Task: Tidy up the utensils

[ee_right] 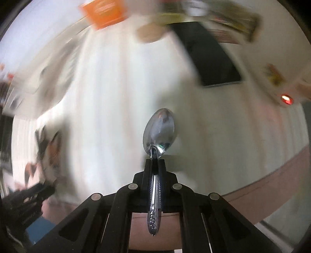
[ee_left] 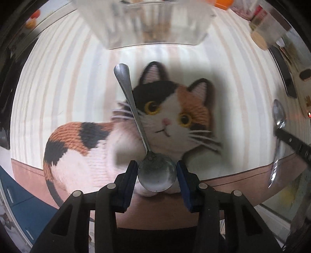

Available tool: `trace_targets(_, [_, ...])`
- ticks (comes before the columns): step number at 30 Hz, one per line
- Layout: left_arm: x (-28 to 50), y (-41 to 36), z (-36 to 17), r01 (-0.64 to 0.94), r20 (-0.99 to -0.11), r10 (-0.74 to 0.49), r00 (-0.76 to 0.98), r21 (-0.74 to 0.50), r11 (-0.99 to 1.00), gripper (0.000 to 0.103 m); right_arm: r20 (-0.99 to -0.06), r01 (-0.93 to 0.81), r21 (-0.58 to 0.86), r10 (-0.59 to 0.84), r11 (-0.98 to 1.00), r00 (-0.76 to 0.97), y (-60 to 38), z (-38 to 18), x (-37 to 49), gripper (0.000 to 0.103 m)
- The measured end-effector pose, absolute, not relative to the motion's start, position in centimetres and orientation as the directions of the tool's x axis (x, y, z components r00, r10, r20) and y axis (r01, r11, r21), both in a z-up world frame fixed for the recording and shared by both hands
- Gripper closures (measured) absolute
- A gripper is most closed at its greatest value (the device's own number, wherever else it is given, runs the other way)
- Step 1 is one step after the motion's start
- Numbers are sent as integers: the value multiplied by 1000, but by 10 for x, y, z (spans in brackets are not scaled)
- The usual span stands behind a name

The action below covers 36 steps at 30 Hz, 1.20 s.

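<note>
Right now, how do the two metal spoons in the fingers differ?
The dull round-bowled spoon is gripped across its bowl by the left gripper; the shiny oval-bowled spoon is gripped on its neck by the right gripper. The dull handle is plain, the shiny one patterned. Both are metal and held.

Home dining table – cat-print tablecloth (ee_left: 81, 136), spoon (ee_left: 147, 148), food packets (ee_right: 223, 17).

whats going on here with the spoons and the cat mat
A person is sorting spoons with a gripper in each hand. The left gripper has its fingers closed on the bowl of a dull spoon above the cat mat. The right gripper is shut on the handle of a shiny spoon. A clear container sits just beyond the mat.
</note>
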<state>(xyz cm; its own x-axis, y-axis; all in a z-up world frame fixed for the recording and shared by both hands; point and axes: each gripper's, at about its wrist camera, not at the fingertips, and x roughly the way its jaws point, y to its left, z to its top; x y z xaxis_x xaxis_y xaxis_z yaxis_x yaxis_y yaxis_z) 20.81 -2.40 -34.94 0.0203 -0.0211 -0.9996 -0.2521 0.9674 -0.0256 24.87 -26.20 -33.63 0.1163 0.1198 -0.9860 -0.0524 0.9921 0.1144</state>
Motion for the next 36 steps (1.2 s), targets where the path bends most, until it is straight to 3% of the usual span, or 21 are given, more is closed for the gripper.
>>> trace_targets(8, [205, -13, -353, -275, -998, -58, 26, -63, 959, 65, -988, -194, 127, 142, 973, 64, -190, -339, 230, 97])
trace_targets(20, [202, -2, -337, -275, -997, -71, 38, -78, 958, 66, -990, -181, 123, 133, 976, 45, -195, -340, 239, 97])
trace_targets(23, [201, 3, -338, -278, -996, -76, 52, -88, 957, 71, -990, -178, 121, 131, 977, 45, -195, -341, 239, 97])
trace_targets(24, [201, 4, -336, -276, -995, -81, 61, -95, 956, 84, -991, -179, 118, 128, 977, 45, -194, -341, 239, 97])
trace_targets(26, [202, 2, -330, -264, -995, -74, 64, -89, 961, 93, -991, -179, 114, 124, 977, 50, -193, -340, 239, 97])
trace_targets(36, [183, 48, -312, -368, -983, -136, 127, -174, 914, 95, -985, -168, 152, 164, 974, 56, -195, -333, 237, 101])
